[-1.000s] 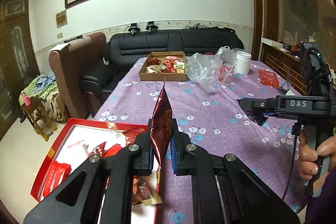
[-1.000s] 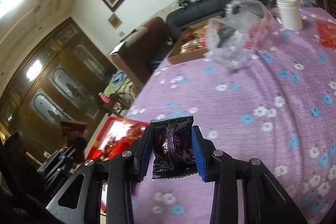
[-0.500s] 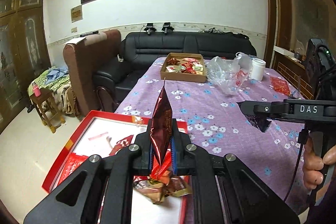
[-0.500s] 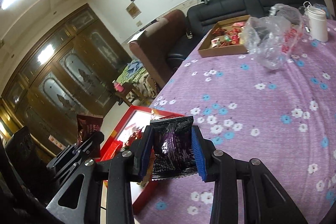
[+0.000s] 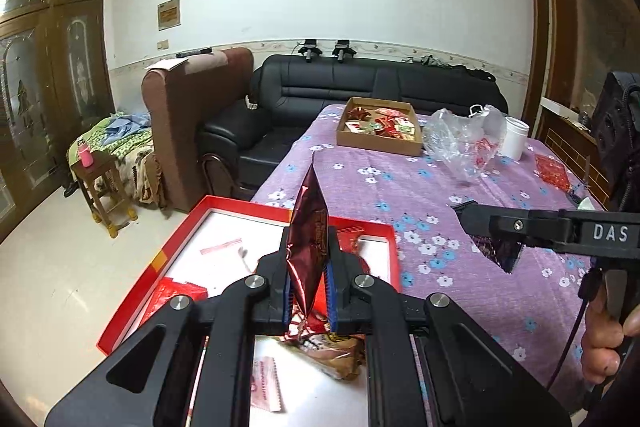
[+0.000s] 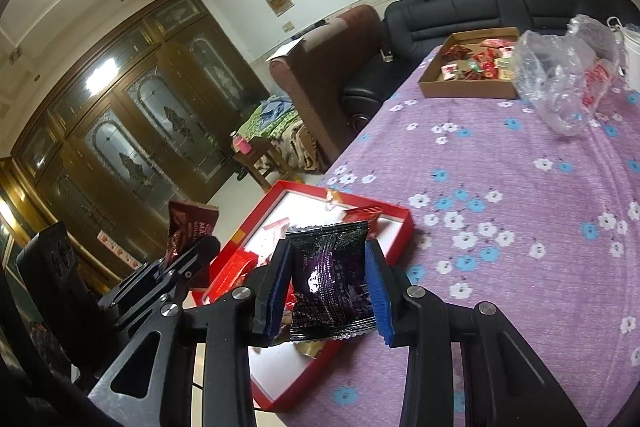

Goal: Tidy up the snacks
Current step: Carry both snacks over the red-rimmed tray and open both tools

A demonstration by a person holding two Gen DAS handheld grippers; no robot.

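- Left wrist view: dark red snack packet [image 5: 307, 227] stands upright, long axis vertical, clamped edge-on in the left hand-held gripper [image 5: 307, 293].
- Directly below and ahead of it lies the red tray [image 5: 172, 247], white-floored, already holding several wrappers; the packet hangs over the tray's near part.
- Right wrist view: purple snack packet [image 6: 330, 279] is clamped broadside in the right hand-held gripper [image 6: 329, 291], over the tray's corner nearest the purple-clothed surface [image 6: 520, 207].
- Judgement: both loads are above the tray; the left is nearer its centre.
- Cardboard box [image 5: 380, 127] of snacks sits well apart at the far end.
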